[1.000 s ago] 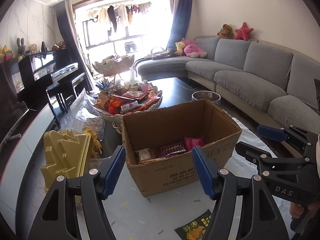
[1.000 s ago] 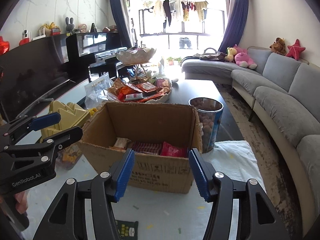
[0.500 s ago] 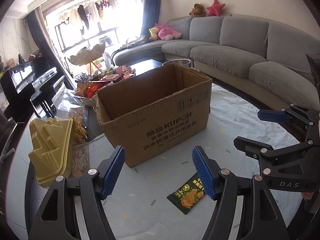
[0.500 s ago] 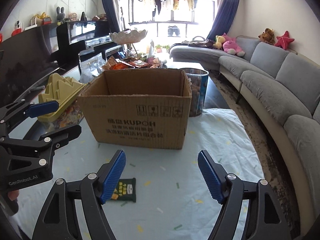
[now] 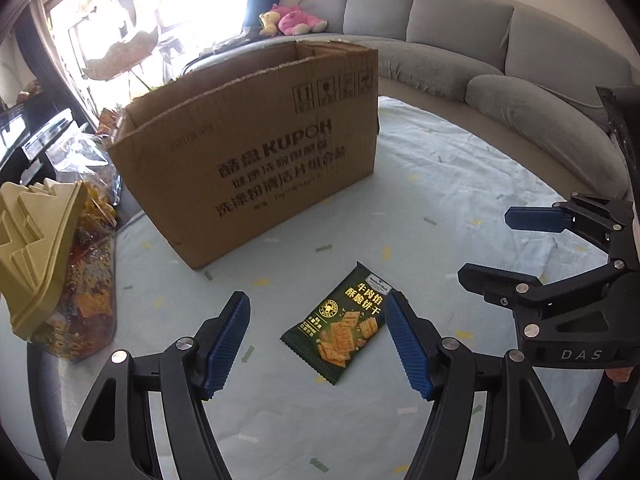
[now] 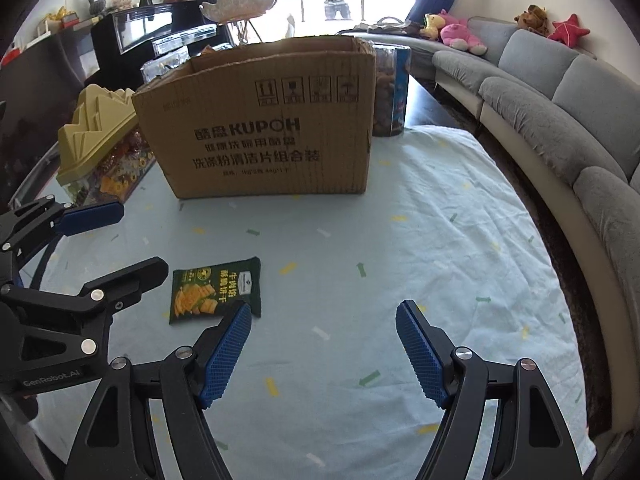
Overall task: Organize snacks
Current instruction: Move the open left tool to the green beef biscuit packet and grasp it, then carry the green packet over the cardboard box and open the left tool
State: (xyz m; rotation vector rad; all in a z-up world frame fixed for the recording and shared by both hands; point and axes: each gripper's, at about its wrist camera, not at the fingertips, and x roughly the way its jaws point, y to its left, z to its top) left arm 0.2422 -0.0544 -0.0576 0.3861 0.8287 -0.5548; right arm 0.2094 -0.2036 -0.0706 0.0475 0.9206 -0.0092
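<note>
A flat, glossy, dark green packet (image 5: 344, 324) printed with yellow crackers lies face up on the table (image 5: 440, 184), which is covered by a pale, wrinkled cloth with small confetti marks. The packet is a rectangle with crimped short ends. Its long axis runs at a slant from the near side of the table up toward the box (image 5: 256, 152), and its top end with the white label points that way. It sits apart from the box, out on the open cloth in front of the box's printed face.

The box is brown corrugated cardboard, open at the top with ragged flap edges, standing upright toward the far side of the table.

The left tongs (image 5: 318, 340) hang over the packet, jaws apart, ribbed blue pads to either side of it and not pressing it. The right tongs (image 6: 324, 350) are also spread, their jaws having just been opening, with nothing between them but bare cloth; the packet lies just beyond their left pad.

By the table's left edge a yellow, stepped plastic lid (image 5: 36, 240) tops a clear tub of snacks.
</note>
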